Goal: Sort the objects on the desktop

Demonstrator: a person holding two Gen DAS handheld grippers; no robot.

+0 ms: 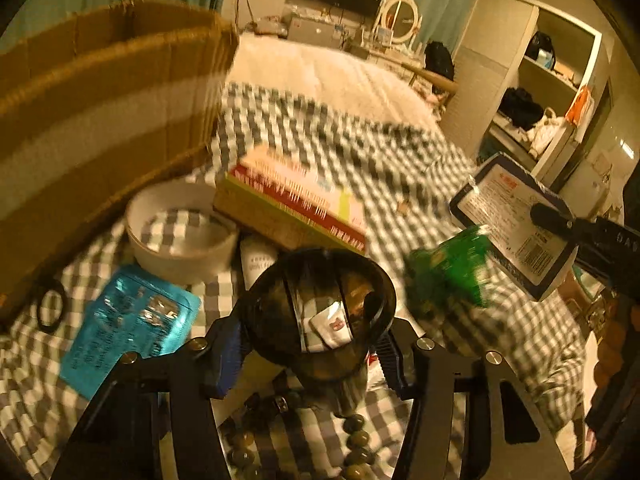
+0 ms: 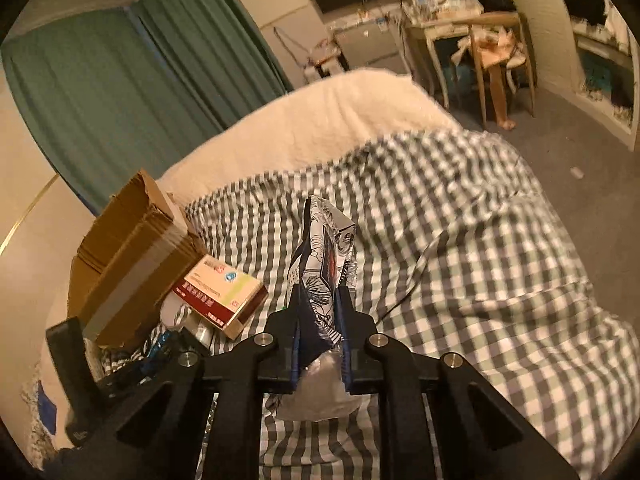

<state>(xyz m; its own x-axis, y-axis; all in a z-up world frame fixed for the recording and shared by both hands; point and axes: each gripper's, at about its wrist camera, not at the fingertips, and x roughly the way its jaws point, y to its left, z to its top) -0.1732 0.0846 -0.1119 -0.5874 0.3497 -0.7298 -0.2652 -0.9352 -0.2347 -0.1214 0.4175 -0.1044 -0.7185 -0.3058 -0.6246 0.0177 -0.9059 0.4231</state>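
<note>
On the checked bedspread [image 1: 304, 128] I count one cardboard box [image 1: 100, 112], one white bowl [image 1: 180, 232], one red-and-white carton [image 1: 296, 204], one blue packet [image 1: 132, 320], one green wrapper [image 1: 452, 272] and one string of beads [image 1: 356, 440]. The left gripper [image 1: 312, 344] is clamped on a dark see-through cup [image 1: 320, 312], which sits right between its blue pads [image 1: 224, 356], above the beads and just in front of the carton. The right gripper [image 2: 320, 340] is squeezed narrow on a printed packet [image 2: 328, 248] that sticks up from between its fingers over the bedspread, well apart from the box.
</note>
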